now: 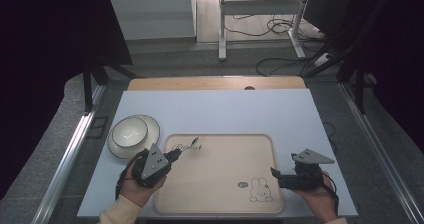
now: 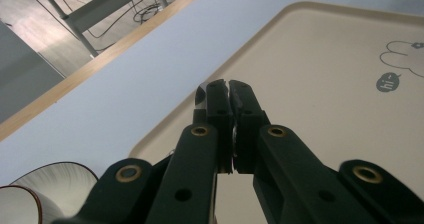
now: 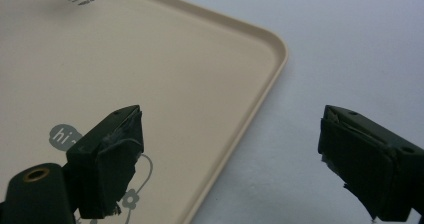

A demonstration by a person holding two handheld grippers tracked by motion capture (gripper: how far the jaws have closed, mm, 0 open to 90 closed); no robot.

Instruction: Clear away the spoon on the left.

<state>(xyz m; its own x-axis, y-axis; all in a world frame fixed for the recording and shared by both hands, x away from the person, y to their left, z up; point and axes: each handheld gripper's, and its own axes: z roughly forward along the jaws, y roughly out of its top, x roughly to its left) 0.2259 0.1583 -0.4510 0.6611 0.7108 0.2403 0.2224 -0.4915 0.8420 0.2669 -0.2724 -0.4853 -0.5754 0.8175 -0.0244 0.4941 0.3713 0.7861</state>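
Two tongs | left tongs (image 1: 186, 150) clamped on thin spoon (image 1: 192, 142) over tray (image 1: 220, 204) far-left corner; right tongs (image 3: 227, 159) wide open, empty | spoon light, stiff, slippery: you grip mid-handle

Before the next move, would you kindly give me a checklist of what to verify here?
1. Left tongs shut on the spoon: ok.
2. Spoon tip over the far left corner of the tray: ok.
3. Spoon touching the tray: cannot tell.
4. Right tongs open with nothing between them, at the tray's right rim: ok.
5. Bowl upright on the plate, left of the tray and apart from the left tongs: ok.
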